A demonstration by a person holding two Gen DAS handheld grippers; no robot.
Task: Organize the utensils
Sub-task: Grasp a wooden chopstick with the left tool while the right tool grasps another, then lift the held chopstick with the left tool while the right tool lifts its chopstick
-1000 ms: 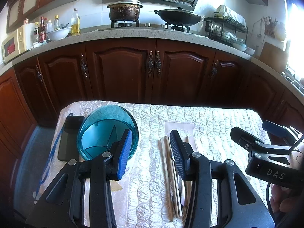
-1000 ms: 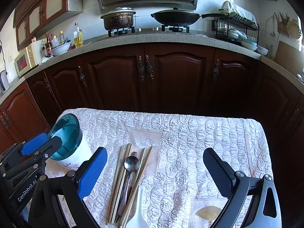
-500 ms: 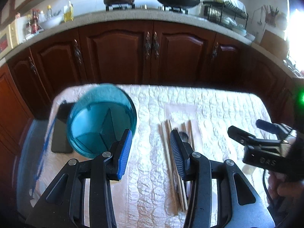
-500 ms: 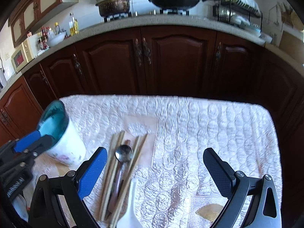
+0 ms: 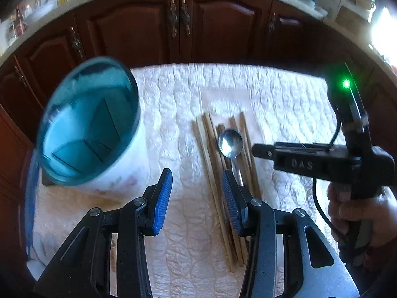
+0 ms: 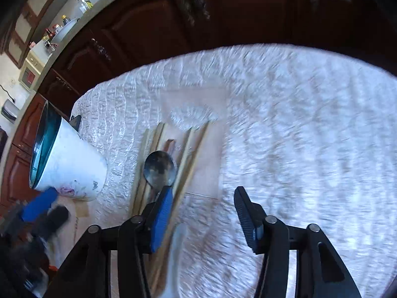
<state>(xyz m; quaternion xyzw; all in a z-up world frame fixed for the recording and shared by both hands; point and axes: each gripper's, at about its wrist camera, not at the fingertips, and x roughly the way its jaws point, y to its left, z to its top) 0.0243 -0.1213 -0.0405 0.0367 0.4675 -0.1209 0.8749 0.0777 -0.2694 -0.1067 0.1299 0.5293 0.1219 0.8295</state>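
Steel spoon (image 6: 160,168) lies on the chopsticks (image 5: 211,154) mid-counter, holder cup (image 5: 91,126) left | we hover, right gripper (image 6: 202,213) and left gripper (image 5: 196,197) jaws open, empty | next, we judge: right closes on spoon handle.

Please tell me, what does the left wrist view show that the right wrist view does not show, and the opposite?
Only the left wrist view shows the dividers inside the blue-lined utensil holder, the right gripper's body with its green light, and the person's hand holding it. Only the right wrist view shows the holder's white outside with a flower print and a white spoon handle between the right gripper's open fingers. Both show the metal spoon lying on the chopsticks, on the quilted cloth.
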